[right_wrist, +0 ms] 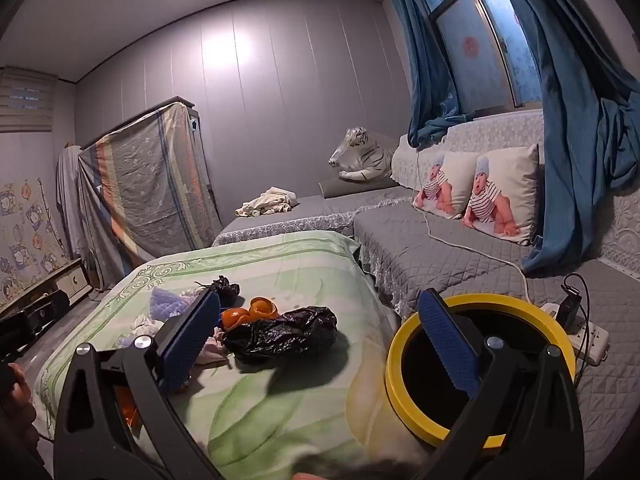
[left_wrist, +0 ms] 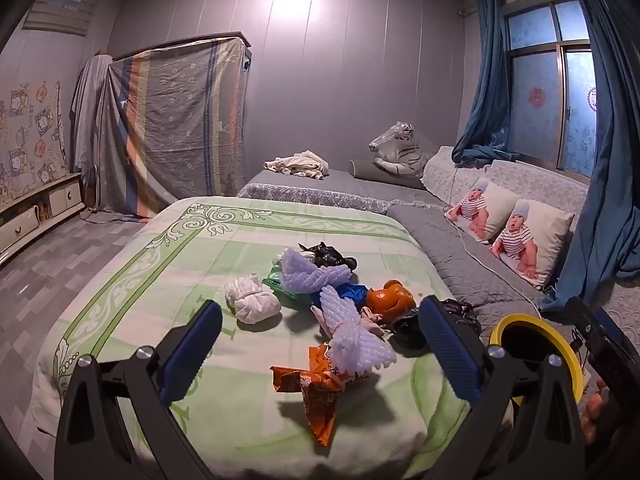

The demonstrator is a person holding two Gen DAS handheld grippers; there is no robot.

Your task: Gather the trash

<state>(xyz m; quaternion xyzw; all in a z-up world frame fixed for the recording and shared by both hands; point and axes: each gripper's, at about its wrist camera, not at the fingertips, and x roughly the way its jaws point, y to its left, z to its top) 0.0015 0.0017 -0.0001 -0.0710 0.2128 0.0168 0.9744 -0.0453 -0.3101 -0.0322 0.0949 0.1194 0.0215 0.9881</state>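
Left wrist view, and the left claw hangs over the green bedspread with its jaws wide apart, nothing between the pads. Trash lies in a loose pile ahead: an orange snack wrapper nearest, white foam fruit nets touching it, a wad of white tissue, orange peel and a black plastic bag further right. The right claw is also spread and empty, the black plastic bag lying between its fingers, beside the yellow-rimmed bin. This looks like the opening reach, nothing collected yet. Next move, I'd say: drop a claw onto one piece, pinch the flimsy stuff firmly, carry it to the bin
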